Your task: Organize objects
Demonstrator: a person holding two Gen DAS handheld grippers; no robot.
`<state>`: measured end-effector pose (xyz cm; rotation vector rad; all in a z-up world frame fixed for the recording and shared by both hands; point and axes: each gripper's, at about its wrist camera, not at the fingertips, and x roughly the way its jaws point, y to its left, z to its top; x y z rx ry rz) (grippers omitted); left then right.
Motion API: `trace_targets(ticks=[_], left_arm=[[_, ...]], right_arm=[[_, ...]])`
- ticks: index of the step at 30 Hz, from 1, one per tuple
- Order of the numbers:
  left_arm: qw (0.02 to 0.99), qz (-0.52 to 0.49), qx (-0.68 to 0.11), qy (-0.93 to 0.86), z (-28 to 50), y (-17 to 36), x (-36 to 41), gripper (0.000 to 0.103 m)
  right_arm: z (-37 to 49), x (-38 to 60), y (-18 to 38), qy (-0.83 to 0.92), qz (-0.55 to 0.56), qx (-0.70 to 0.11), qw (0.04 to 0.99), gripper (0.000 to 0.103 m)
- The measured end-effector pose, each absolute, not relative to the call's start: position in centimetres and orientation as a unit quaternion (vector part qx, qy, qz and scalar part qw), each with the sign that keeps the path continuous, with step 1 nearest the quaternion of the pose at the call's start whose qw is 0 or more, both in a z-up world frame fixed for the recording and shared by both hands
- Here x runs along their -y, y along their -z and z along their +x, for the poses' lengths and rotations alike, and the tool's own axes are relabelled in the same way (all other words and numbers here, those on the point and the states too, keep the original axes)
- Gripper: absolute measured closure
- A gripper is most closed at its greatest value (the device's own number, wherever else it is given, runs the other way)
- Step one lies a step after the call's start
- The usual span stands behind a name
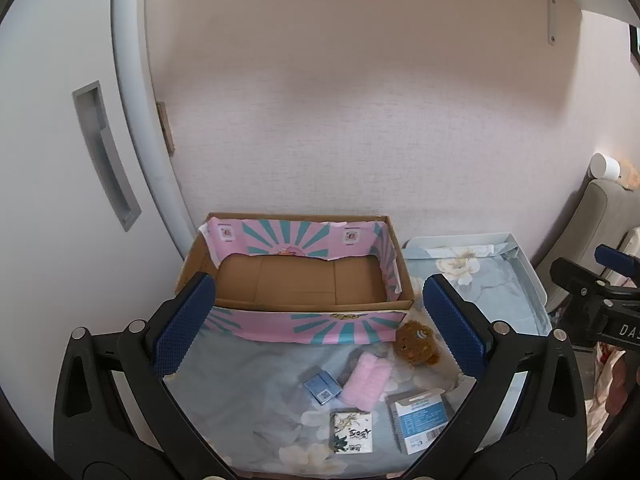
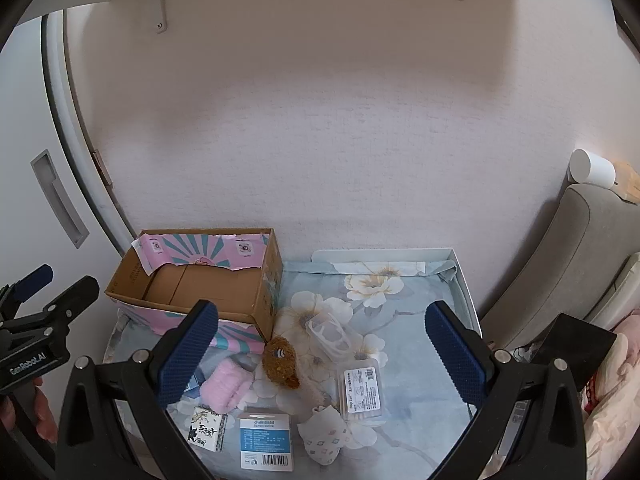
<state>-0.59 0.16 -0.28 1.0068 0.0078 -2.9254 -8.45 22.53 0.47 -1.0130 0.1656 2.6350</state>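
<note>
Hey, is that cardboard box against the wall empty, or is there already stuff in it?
Empty, as far as shows: the cardboard box has bare brown floor in both views; its near corners are hidden.

R gripper (image 2: 322,344) open above bear (image 2: 281,362); box (image 2: 200,280) left.

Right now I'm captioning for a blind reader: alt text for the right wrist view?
Open right hand-held gripper hovers above a floral cloth strewn with small items; an empty cardboard box sits rear left.
</note>
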Motion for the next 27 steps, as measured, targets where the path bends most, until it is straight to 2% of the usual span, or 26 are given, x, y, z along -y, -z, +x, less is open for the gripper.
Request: trace_targets(ticks=[10, 11, 27], left_arm=[[0.041, 0.325, -0.004, 0.945, -0.72, -0.03, 0.36, 0.0], [0.042, 0.325, -0.004, 0.945, -0.71, -0.08, 0.41, 0.0], [0.052, 0.334, -0.006, 0.941, -0.68, -0.25, 0.54, 0.0]], right_arm=[[-8.21, -22.7, -0.57, -0.921, -0.351, -0.058, 0.16, 0.0], [-8.18, -22.74, -0.59, -0.908, -0.347, -0.069, 0.223, 0.0], [-7.83, -22.86, -0.64, -0.908, -0.346, -0.07, 0.224, 0.0]])
